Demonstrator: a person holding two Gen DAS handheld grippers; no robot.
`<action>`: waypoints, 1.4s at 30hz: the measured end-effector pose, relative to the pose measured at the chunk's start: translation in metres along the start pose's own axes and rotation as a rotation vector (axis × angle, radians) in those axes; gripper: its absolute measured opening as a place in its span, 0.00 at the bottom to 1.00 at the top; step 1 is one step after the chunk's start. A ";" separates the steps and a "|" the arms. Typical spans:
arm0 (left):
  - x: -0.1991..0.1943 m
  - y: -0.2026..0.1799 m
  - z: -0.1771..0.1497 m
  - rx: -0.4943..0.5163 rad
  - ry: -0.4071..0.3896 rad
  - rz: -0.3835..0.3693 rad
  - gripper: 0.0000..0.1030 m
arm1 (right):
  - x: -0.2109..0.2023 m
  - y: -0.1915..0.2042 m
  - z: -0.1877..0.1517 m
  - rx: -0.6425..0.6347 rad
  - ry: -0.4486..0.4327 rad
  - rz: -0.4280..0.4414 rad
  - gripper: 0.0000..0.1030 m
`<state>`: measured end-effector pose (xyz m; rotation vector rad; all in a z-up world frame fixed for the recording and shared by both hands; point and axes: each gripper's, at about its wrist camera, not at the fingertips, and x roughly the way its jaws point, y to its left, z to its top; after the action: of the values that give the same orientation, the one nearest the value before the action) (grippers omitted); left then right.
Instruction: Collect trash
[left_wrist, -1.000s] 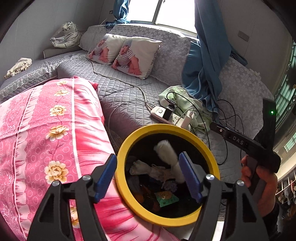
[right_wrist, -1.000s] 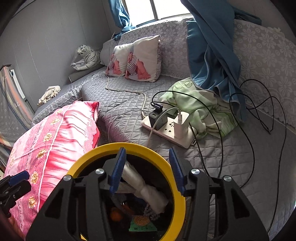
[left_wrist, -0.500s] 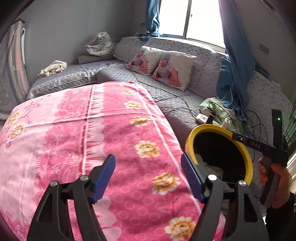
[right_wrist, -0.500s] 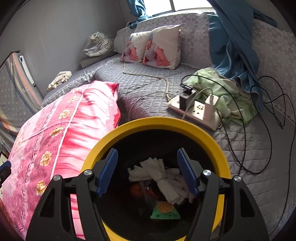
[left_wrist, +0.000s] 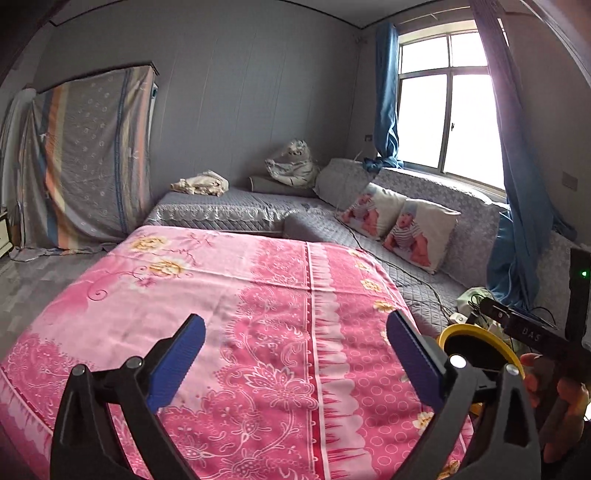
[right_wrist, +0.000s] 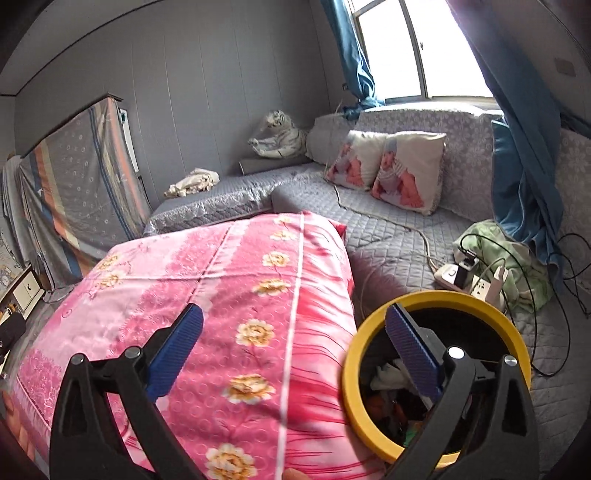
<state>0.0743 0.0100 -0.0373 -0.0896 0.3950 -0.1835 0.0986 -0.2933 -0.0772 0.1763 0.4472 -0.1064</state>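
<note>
A black trash bin with a yellow rim (right_wrist: 461, 301) stands between the pink floral bedspread (right_wrist: 229, 295) and the grey quilted sofa. White crumpled tissues (right_wrist: 388, 374) and other scraps lie inside it. My right gripper (right_wrist: 295, 354) is open and empty, over the bedspread's edge, its right finger over the bin. My left gripper (left_wrist: 295, 363) is open and empty above the bedspread (left_wrist: 258, 295). The bin's rim (left_wrist: 450, 329) shows at the lower right of the left wrist view, beside the other hand-held gripper (left_wrist: 535, 332).
A grey sofa (right_wrist: 388, 236) runs along the back and right with two baby-print pillows (right_wrist: 402, 170), a toy tiger (right_wrist: 280, 136) and a cream cloth (right_wrist: 192, 182). A white power strip (right_wrist: 469, 277) with cables and a green cloth (right_wrist: 517, 258) lie on it.
Both grippers have swung left, away from the bin and over the pink bedspread. The right gripper's jaws have opened wider. The tissue wad now lies in the bin.
</note>
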 end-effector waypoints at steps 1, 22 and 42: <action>-0.008 0.000 0.003 0.009 -0.015 0.017 0.92 | -0.007 0.008 0.002 -0.003 -0.011 -0.004 0.92; -0.085 -0.009 -0.002 -0.022 -0.164 0.056 0.92 | -0.089 0.049 -0.011 -0.014 -0.212 -0.028 0.92; -0.080 -0.011 -0.003 -0.027 -0.147 0.045 0.92 | -0.072 0.049 -0.022 -0.009 -0.152 -0.019 0.92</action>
<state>-0.0016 0.0145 -0.0086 -0.1198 0.2532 -0.1260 0.0318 -0.2370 -0.0576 0.1538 0.2975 -0.1355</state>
